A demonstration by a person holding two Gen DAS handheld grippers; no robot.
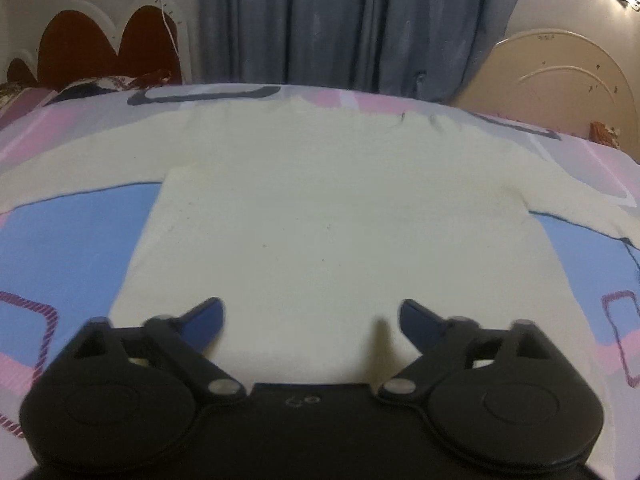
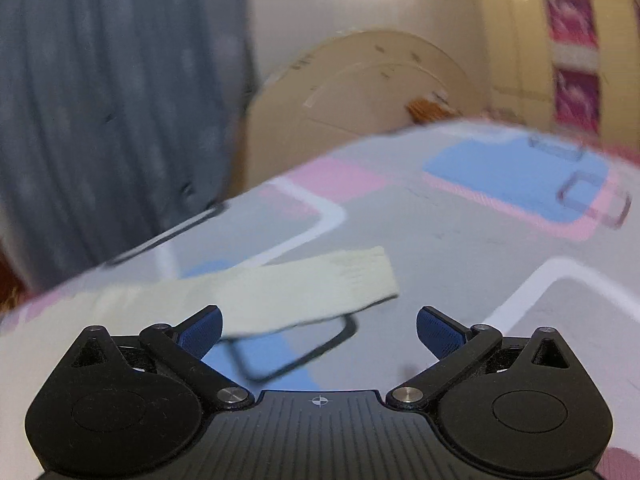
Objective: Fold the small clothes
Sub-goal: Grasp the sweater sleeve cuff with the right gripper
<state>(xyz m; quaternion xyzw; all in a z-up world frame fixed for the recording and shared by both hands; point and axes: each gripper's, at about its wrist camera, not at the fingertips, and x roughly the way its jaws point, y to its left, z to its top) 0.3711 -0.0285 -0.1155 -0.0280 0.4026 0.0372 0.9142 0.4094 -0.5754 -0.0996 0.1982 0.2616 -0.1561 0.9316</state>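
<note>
A: Where does the cream shirt (image 1: pixel 320 208) lie?
B: Flat on the patterned bedsheet (image 1: pixel 72 232), directly ahead of the left tongs (image 1: pixel 311 316), whose jaws stand spread, gripping nothing.
A: And the right tongs (image 2: pixel 319 326)?
B: Also spread and empty; a cream sleeve (image 2: pixel 304 292) lies just ahead, towards their left finger.

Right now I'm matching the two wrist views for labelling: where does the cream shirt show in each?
Left wrist view: the cream shirt fills the middle, spread flat on the patterned bedsheet, sleeves out to both sides.
Right wrist view: only one sleeve of it shows, a pale strip at lower centre-left, just beyond the open jaws.
Shared landmark: the beige arched headboard, beside the grey-blue curtain.
</note>
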